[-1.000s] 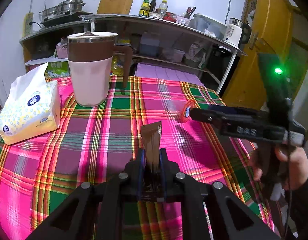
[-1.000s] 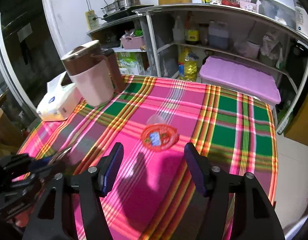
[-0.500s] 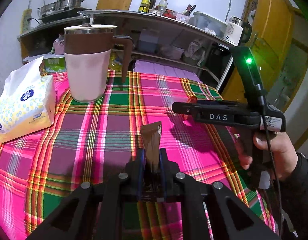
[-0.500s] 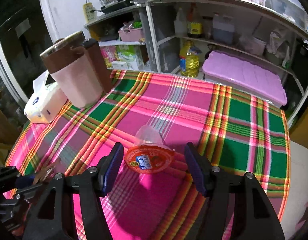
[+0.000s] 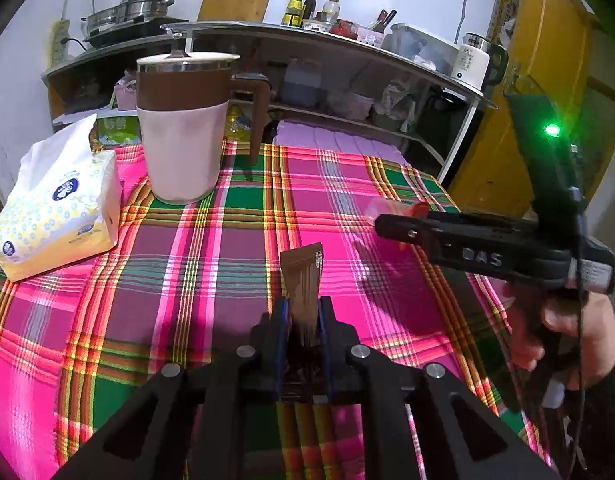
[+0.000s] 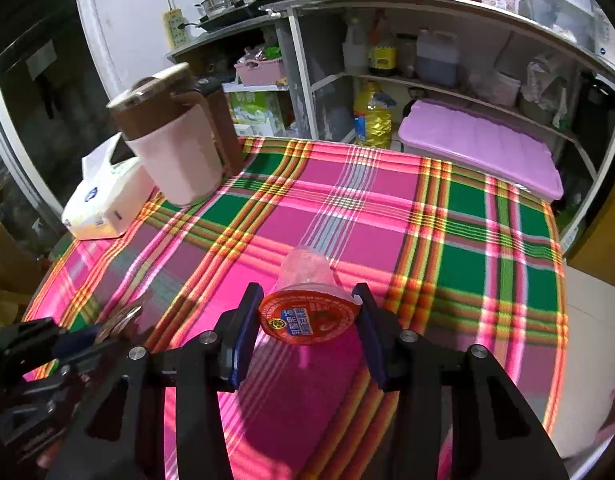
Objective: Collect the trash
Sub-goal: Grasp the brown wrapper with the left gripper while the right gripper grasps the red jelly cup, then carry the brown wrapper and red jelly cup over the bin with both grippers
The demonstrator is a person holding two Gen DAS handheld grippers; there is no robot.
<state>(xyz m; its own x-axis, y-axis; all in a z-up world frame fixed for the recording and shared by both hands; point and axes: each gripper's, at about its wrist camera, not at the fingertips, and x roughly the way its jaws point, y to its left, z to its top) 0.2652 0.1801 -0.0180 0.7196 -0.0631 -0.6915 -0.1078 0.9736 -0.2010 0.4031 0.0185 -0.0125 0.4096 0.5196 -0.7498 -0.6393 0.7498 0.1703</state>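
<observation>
Since the earlier frame, the right tool [image 6: 305,320] had advanced until its fingers flanked the small clear plastic jelly cup with red foil lid [image 6: 307,300]; previously the cup lay ahead of the tips.

Item 1: jelly cup, lying on its side on the pink-and-green plaid-covered desk [image 6: 447,220]. Long axis ran along the tool's fingers, lid facing the right wrist camera, clear base pointing away. Right tool spread apart, one finger at each side of the lid; contact could not be judged.

Item 2: flat brown foil sachet [image 5: 303,276], clenched in the left tool [image 5: 301,320], long axis upright, free end pointing up and away above the desk.

Item 3: pink-and-brown lidded jug [image 5: 183,128], upright at the far-left corner.

Item 4: white soft tissue pack [image 5: 55,204], beside the jug.
</observation>
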